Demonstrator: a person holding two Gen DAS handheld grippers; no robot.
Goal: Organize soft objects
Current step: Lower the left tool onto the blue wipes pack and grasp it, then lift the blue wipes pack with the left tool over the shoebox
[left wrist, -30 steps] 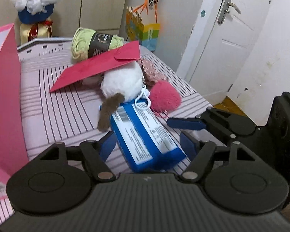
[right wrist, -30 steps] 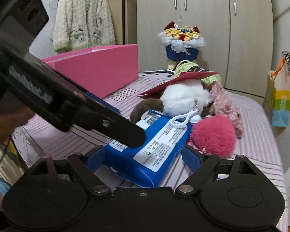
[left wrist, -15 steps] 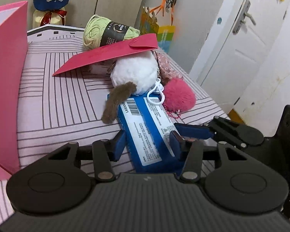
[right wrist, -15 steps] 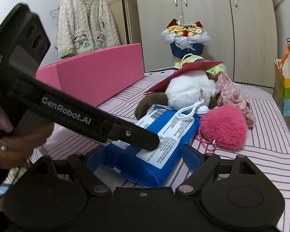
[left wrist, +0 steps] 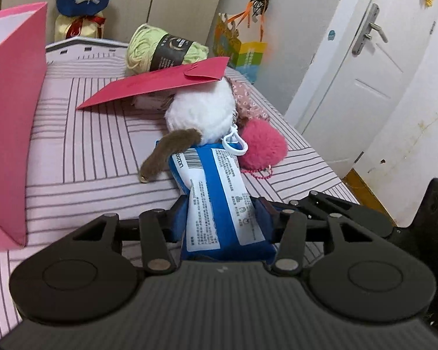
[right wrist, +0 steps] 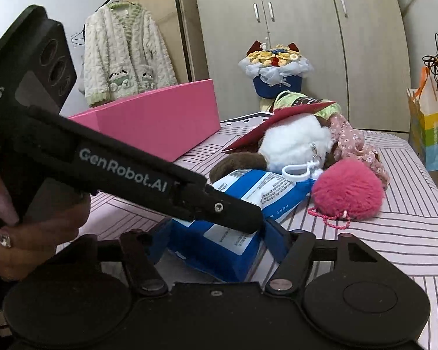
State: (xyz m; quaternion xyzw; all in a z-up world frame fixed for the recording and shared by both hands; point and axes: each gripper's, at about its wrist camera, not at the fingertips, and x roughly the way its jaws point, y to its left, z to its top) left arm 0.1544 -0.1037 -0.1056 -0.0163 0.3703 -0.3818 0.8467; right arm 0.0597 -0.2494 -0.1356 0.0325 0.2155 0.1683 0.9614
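Note:
A blue soft pack with white printed labels (left wrist: pixel 219 201) lies on the striped bed; it also shows in the right wrist view (right wrist: pixel 242 201). My left gripper (left wrist: pixel 220 218) is shut on the pack's near end, its blue pads pressing both sides. My right gripper (right wrist: pixel 216 242) brackets the same pack, its pads touching or very near the sides; the left gripper crosses in front. Behind the pack lie a white and brown plush (left wrist: pixel 201 113), a pink pompom (left wrist: pixel 262 145), a red envelope (left wrist: pixel 160 84) and green yarn (left wrist: pixel 163 46).
An open pink box (left wrist: pixel 5 122) stands at the left on the bed (left wrist: pixel 81 151); it also shows in the right wrist view (right wrist: pixel 157 122). A floral cloth (right wrist: pixel 356 145) lies behind the pompom. A bouquet, wardrobe, gift bag and door stand beyond the bed.
My left gripper has closed on the blue pack. The right gripper's fingers have narrowed around the same pack. The pack has bulged and risen slightly at its near end.

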